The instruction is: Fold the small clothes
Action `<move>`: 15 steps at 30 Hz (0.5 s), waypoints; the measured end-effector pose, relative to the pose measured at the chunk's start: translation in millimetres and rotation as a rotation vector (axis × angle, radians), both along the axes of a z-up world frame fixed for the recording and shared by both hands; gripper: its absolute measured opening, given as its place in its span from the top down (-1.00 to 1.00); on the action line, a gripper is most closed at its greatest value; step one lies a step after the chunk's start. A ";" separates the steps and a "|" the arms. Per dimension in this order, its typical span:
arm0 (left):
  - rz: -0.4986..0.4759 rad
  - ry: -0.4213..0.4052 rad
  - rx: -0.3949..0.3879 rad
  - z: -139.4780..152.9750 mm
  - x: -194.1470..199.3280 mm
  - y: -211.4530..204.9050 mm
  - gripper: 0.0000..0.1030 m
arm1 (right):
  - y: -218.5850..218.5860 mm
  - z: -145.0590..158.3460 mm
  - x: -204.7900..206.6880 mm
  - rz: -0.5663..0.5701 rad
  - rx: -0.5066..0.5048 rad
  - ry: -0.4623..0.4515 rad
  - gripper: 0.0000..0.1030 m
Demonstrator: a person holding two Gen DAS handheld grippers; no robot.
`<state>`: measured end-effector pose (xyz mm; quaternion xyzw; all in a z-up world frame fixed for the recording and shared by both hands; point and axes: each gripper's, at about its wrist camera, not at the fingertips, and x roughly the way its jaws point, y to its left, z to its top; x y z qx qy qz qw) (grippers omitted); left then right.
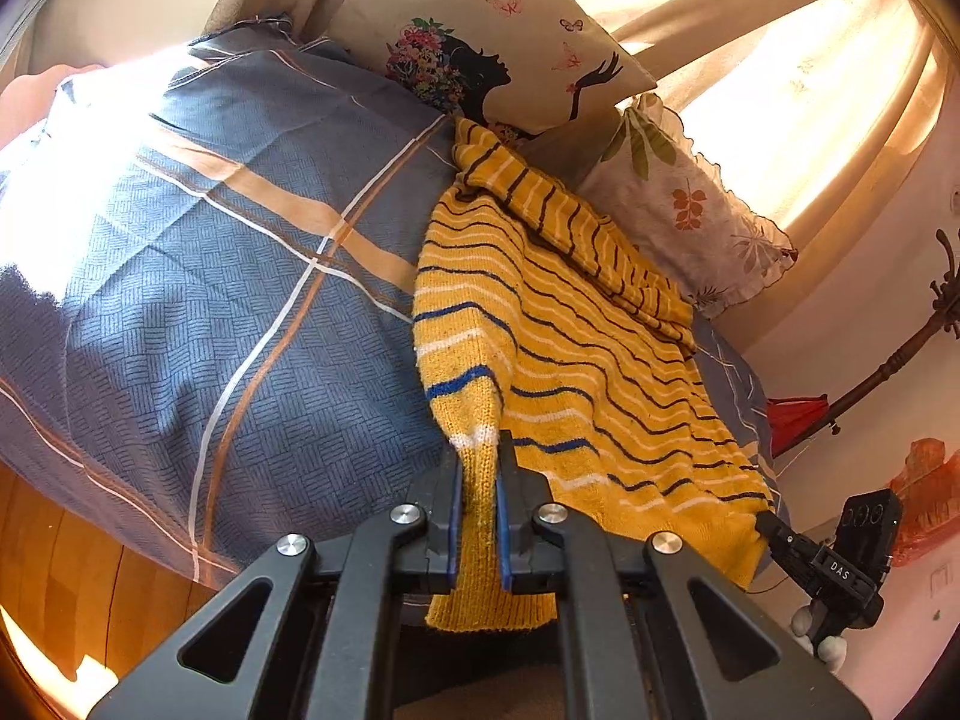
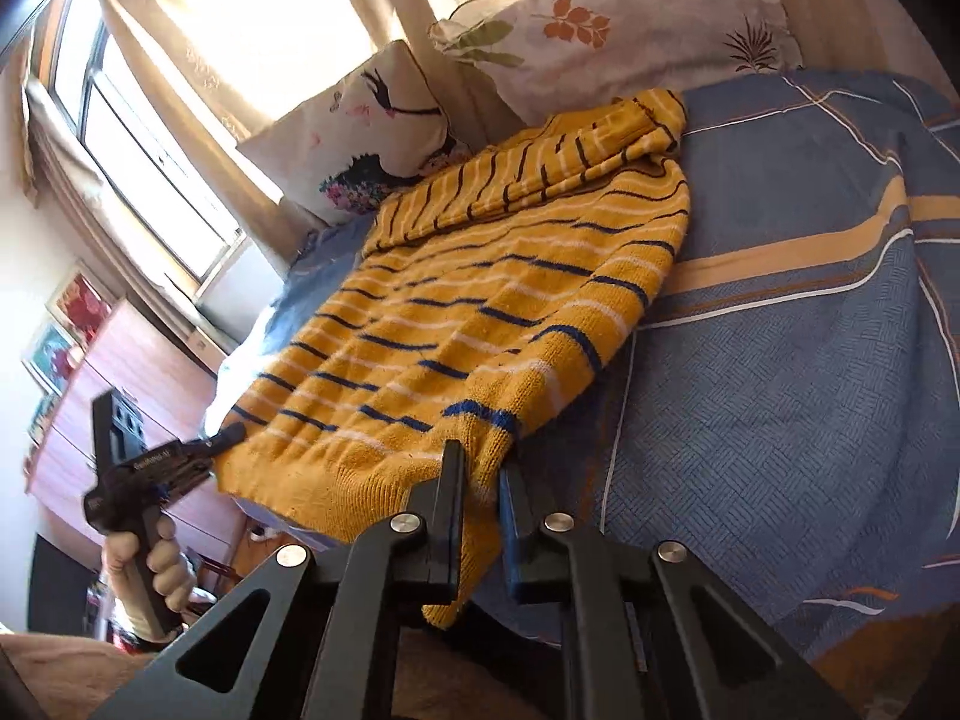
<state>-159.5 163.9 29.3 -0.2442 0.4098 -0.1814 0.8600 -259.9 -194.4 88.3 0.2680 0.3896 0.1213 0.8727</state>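
A yellow knit sweater (image 1: 570, 330) (image 2: 480, 300) with blue and white stripes lies on a bed, its top sleeve folded across it near the pillows. My left gripper (image 1: 478, 456) is shut on the sweater's near left corner, and the ribbed edge hangs below the jaws. My right gripper (image 2: 480, 465) is shut on the near right corner, with knit cloth between its fingers. Each view also shows the other tool at the opposite corner: the right gripper (image 1: 765, 519) and the left gripper (image 2: 231, 435), the latter held by a hand (image 2: 162, 570).
The blue checked bed cover (image 1: 240, 300) (image 2: 780, 390) spreads around the sweater. A silhouette pillow (image 1: 510, 30) and a leaf-print pillow (image 1: 690, 204) lean at the head, under a curtained window (image 2: 138, 138). Wooden floor (image 1: 72, 588) lies below the bed edge; a dresser (image 2: 120, 396) stands nearby.
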 end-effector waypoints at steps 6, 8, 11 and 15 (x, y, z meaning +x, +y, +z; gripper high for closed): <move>-0.015 -0.062 -0.044 38.0 39.9 -13.6 0.84 | -22.3 31.2 28.5 0.010 0.095 -0.042 0.78; -0.014 -0.087 -0.041 53.0 64.0 -20.8 0.84 | -24.5 42.0 52.6 0.016 0.087 -0.059 0.78; -0.008 -0.112 -0.018 73.2 113.7 -36.6 0.84 | -31.2 58.2 100.5 0.015 0.060 -0.086 0.78; -0.011 -0.068 -0.010 79.2 204.3 -67.2 0.84 | -50.4 63.8 186.0 -0.025 0.075 -0.054 0.78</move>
